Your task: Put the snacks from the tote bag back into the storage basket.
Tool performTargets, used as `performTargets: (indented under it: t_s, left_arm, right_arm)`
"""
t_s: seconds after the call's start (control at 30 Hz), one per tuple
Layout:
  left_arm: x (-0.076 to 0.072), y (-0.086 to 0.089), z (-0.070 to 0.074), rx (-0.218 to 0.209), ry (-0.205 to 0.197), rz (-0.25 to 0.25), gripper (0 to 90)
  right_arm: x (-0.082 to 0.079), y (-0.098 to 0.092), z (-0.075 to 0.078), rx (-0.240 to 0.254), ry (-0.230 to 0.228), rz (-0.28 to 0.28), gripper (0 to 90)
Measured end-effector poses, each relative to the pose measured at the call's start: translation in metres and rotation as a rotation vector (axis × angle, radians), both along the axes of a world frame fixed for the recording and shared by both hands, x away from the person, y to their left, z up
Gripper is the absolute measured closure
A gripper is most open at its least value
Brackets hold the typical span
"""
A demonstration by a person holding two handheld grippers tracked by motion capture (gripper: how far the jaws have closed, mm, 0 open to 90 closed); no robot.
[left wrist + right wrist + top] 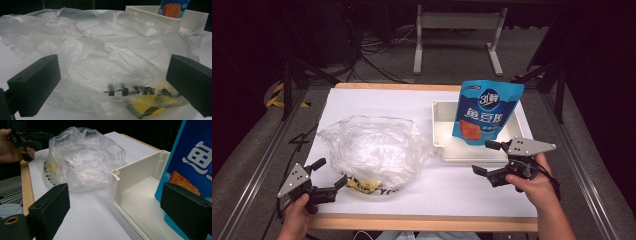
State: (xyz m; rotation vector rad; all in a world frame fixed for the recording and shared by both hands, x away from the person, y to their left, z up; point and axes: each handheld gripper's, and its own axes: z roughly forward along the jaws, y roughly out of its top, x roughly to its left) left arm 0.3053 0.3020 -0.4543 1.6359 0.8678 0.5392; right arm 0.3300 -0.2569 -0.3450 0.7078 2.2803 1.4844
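Bag (369,150), crumpled clear plastic, lies near the table's (452,195) front-left corner, between the spread jaws of the left gripper (331,174). The left gripper view reveals its yellow-black print. Right gripper (486,157), spread, faces the tray (140,202) holding a blue pouch (484,112).

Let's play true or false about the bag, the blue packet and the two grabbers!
1. The blue snack pouch stands in the white tray. True.
2. The clear plastic bag lies inside the tray. False: it lies on the white table sheet, beside the tray.
3. The right gripper squeezes the pouch. False: its jaws are open, holding nothing.
4. The left gripper is open at the bag's edge. True.
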Motion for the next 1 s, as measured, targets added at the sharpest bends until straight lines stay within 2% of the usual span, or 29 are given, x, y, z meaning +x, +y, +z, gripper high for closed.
performTargets:
  t_s: [0.1, 0.17, 0.63, 0.93, 1.0]
  left_arm:
    - [0.000, 0.000, 0.000, 0.000, 0.002, -0.001, 0.2]
    - [0.000, 0.000, 0.000, 0.001, 0.000, -0.003, 0.2]
    - [0.000, 0.000, 0.001, -0.006, -0.015, -0.011, 0.2]
    - [0.000, 0.000, 0.001, -0.005, -0.020, -0.018, 0.2]
    - [0.000, 0.000, 0.001, -0.004, -0.021, -0.020, 0.2]
  right_arm:
    - [0.000, 0.004, -0.011, 0.012, -0.015, -0.005, 9.4]
    - [0.000, 0.008, -0.018, -0.005, -0.012, -0.005, 9.4]
    - [0.003, 0.014, -0.055, -0.014, -0.034, -0.045, 7.6]
    - [0.009, 0.015, -0.084, 0.000, 0.007, -0.074, 4.0]
    - [0.010, 0.015, -0.089, -0.012, 0.010, -0.081, 3.9]
